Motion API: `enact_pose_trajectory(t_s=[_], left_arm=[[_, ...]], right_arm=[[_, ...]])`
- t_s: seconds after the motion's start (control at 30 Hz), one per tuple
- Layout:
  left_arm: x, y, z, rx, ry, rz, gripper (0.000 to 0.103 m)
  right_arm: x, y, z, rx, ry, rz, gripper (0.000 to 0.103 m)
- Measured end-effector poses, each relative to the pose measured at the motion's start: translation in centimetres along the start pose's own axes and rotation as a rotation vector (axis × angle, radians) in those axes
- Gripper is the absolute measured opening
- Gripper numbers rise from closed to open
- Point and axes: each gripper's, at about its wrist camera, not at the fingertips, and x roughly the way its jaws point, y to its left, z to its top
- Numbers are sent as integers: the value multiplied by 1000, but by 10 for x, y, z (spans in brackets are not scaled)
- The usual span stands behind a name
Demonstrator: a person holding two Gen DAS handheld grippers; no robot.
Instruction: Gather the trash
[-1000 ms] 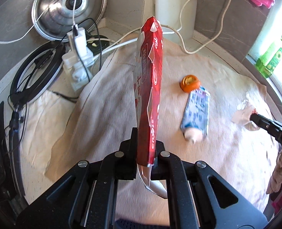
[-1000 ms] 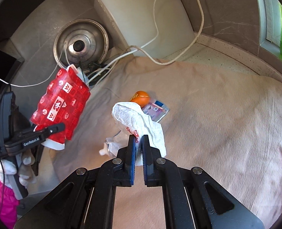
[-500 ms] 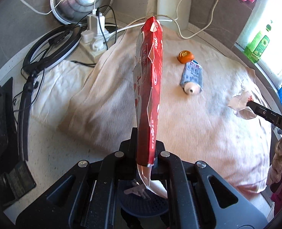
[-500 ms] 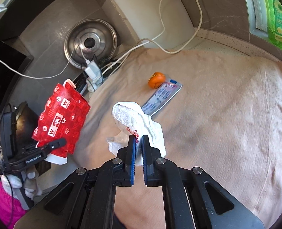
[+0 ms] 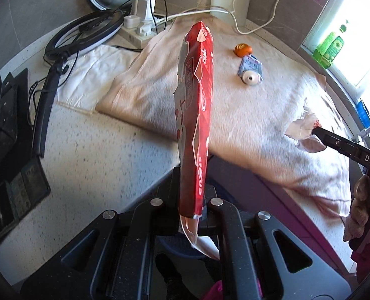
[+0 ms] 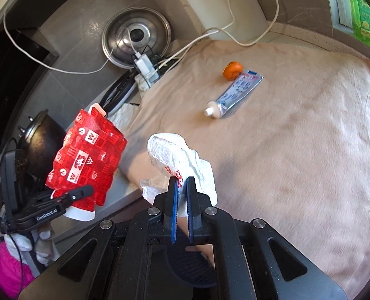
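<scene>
Left gripper is clamped on the red packet; right gripper is clamped on the crumpled paper. Recommend keeping both grips firm until directly above the dark bin, then releasing.

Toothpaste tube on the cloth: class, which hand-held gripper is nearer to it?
Right. The right hand-held gripper hangs over the cloth, short of the toothpaste tube; the left hand-held gripper is beyond the cloth's edge.

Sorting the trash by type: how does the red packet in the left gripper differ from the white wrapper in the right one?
The red packet is flat, printed and fairly stiff; the white wrapper is crumpled, plain and limp. The packet is larger, the wrapper smaller. Both are pinched between shut fingers, the packet in the left gripper, the wrapper in the right gripper.
</scene>
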Motion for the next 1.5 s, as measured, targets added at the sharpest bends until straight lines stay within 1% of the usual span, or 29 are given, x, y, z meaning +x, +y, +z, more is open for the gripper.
enact_pose_trajectory(t_s=[0.17, 0.43, 0.7, 0.87, 1.03, 1.5], left_arm=[[-2, 6, -28, 16, 30, 0, 5], [-6, 14, -58, 33, 67, -25, 5], [8, 12, -86, 57, 134, -50, 5], [27, 8, -101, 90, 177, -43, 5], [50, 6, -112, 84, 224, -52, 5], [116, 3, -135, 102, 366, -30, 5]], right_arm=[[5, 16, -20, -1, 21, 3, 5], [14, 33, -53, 4, 61, 4, 5], [28, 44, -82, -9, 105, -25, 5], [40, 44, -101, -4, 143, -49, 5], [51, 38, -117, 6, 182, -75, 6], [86, 16, -149, 13, 271, -159, 7]])
